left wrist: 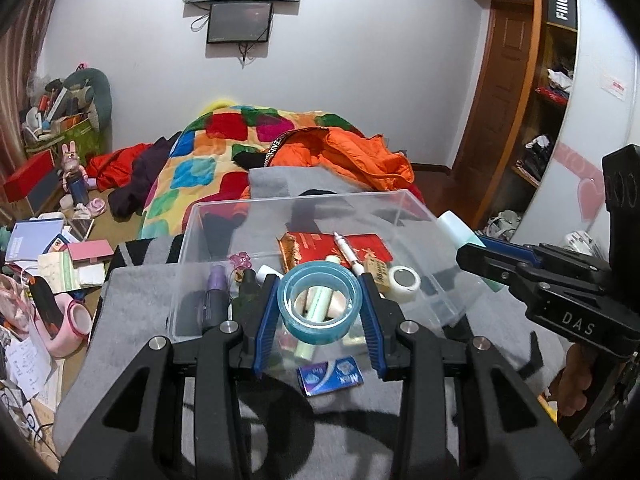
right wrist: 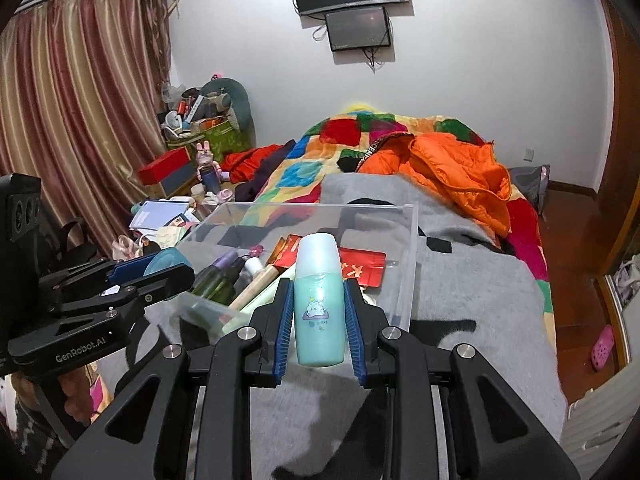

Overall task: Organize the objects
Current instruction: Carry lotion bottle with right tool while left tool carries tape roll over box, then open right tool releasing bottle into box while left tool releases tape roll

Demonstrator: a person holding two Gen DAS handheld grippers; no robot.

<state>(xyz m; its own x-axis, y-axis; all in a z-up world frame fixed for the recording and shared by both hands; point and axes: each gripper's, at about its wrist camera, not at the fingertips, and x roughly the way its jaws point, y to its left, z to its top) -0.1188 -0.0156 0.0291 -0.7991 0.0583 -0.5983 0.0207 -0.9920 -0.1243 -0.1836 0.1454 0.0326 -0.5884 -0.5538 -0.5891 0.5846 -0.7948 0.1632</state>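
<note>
Claws (left wrist: 319, 308) grip tape (left wrist: 319, 299); bottle (right wrist: 319, 300).

A patchwork quilt (right wrist: 332, 148) in bright squares covers the bed, with an orange puffer jacket (right wrist: 460, 172) crumpled on top and a grey blanket (right wrist: 480, 288) spread nearer the camera. Two dark screens (right wrist: 352, 4) hang on the white wall, striped curtains (right wrist: 72, 112) fall at the left, and a pink rabbit figure (right wrist: 206, 158) stands among clutter beside a red box (right wrist: 164, 166).
</note>
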